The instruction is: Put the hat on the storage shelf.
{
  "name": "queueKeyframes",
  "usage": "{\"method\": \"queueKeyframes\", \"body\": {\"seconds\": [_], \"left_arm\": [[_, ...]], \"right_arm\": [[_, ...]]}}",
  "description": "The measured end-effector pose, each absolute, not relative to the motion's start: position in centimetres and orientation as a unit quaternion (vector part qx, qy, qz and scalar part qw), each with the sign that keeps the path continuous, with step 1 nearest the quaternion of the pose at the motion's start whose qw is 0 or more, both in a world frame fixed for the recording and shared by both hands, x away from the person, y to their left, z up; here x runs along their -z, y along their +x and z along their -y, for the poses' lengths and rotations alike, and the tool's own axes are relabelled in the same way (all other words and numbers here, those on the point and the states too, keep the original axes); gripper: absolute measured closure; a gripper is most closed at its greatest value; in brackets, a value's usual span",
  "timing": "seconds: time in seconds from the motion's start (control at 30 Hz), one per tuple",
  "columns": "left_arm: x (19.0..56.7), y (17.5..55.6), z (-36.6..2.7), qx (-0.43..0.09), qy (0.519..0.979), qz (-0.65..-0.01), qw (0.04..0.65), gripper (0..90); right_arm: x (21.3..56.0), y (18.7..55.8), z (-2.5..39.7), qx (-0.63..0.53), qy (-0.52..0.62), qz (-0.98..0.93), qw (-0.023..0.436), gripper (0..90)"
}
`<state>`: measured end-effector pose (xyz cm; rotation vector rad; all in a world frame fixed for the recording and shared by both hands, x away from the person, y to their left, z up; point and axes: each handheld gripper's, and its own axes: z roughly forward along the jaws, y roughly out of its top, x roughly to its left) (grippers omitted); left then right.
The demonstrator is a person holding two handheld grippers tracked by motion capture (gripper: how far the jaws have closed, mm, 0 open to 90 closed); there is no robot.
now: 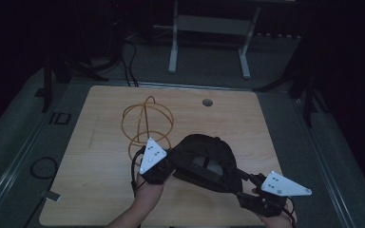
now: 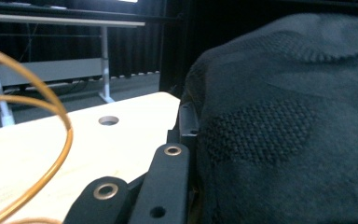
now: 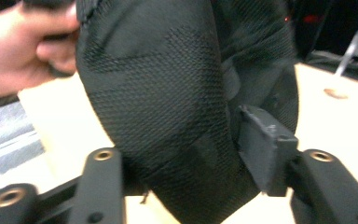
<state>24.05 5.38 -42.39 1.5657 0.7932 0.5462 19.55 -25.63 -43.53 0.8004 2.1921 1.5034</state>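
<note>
A black knit cap [image 1: 204, 154] is held up just above the wooden table [image 1: 100, 156], near its front edge, between both grippers. My left gripper [image 1: 172, 167] is shut on the cap's left rim; in the left gripper view the cap [image 2: 284, 130] covers the right jaw of the left gripper [image 2: 191, 140]. My right gripper [image 1: 242, 184] is shut on the cap's right side. In the right gripper view the mesh fabric [image 3: 158, 84] runs down between the jaws of the right gripper [image 3: 186, 154]. A hand [image 3: 18, 51] holding the other gripper shows beyond.
A loose coil of orange cable [image 1: 145, 118] [image 2: 60, 116] lies on the table just behind the left gripper. A round hole [image 1: 207, 102] [image 2: 108, 120] sits near the table's far edge. A white desk frame [image 1: 209, 28] stands on the dark floor beyond.
</note>
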Motion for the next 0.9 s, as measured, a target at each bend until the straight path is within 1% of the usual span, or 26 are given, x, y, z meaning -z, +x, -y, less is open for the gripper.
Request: {"method": "queueKeyframes", "body": {"seconds": [0.03,0.13,0.27,0.37,0.43,0.57,0.6,0.67,0.7,0.77,0.8,0.9], "left_arm": [[42.3,24.1,-5.3,-0.239,0.681,-0.338,0.604,89.6],[42.1,23.9,-5.0,-0.241,0.687,-0.329,0.601,89.6],[41.7,23.9,-5.2,-0.231,0.68,-0.331,0.612,89.6],[41.3,23.8,-5.8,-0.233,0.674,-0.323,0.623,89.6],[41.1,23.8,-6.2,-0.223,0.677,-0.31,0.628,89.6],[41.0,23.8,-6.7,-0.214,0.689,-0.279,0.634,89.5],[41.1,23.7,-6.9,-0.216,0.691,-0.275,0.632,89.5],[41.2,23.9,-7.2,-0.197,0.697,-0.257,0.64,89.5],[41.2,23.9,-7.3,-0.198,0.7,-0.253,0.638,89.5],[41.3,24.0,-7.6,-0.176,0.709,-0.226,0.645,89.5],[41.3,24.0,-7.7,-0.171,0.713,-0.218,0.644,89.5],[41.3,24.0,-7.9,-0.144,0.729,-0.184,0.643,89.5]], "right_arm": [[43.7,19.5,25.7,-0.527,0.28,-0.784,0.172,41.4],[44.3,19.1,25.9,-0.518,0.274,-0.794,0.165,39.4],[44.6,18.5,26.6,-0.517,0.268,-0.797,0.16,35.2],[44.7,18.2,27.3,-0.52,0.262,-0.799,0.151,35.3],[44.5,18.1,28.0,-0.531,0.255,-0.795,0.147,35.6],[43.1,17.6,29.3,-0.551,0.237,-0.785,0.156,40.3],[42.7,17.6,29.4,-0.551,0.234,-0.783,0.168,41.4],[41.8,17.7,29.5,-0.551,0.229,-0.781,0.185,43.4],[41.4,17.9,29.5,-0.552,0.226,-0.778,0.195,44.2],[40.7,18.3,29.2,-0.553,0.211,-0.779,0.207,45.4],[40.5,18.4,29.0,-0.55,0.207,-0.781,0.213,47.8],[39.7,19.2,27.8,-0.544,0.182,-0.79,0.218,49.3]]}}
